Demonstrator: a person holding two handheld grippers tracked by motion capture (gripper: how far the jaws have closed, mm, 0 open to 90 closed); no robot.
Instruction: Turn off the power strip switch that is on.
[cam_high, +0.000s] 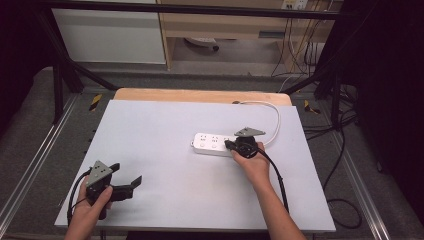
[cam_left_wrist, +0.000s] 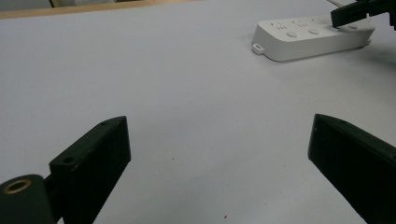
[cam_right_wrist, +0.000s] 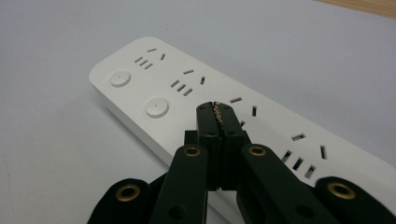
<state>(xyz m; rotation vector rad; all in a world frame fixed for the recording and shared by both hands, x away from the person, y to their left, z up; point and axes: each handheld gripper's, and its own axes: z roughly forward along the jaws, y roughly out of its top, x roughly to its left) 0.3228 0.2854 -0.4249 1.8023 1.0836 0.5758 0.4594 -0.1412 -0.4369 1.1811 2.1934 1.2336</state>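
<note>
White power strip (cam_high: 214, 144) sitting right of centre on the table (cam_high: 165, 150), cord (cam_high: 272, 117) looping off toward the far edge. Right gripper (cam_right_wrist: 217, 112) clenched tight, tips down on the strip's top by a button. Left gripper (cam_high: 127, 175) near-left, spread wide, holding nothing.

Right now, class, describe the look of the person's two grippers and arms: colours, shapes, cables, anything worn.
Both the left gripper and right gripper are black, each topped by a grey three-cornered plate, each trailing a black cable. The jaws are flat black blocks on linked bars with brass-ringed holes. The forearms are bare, no sleeves or gloves.
</note>
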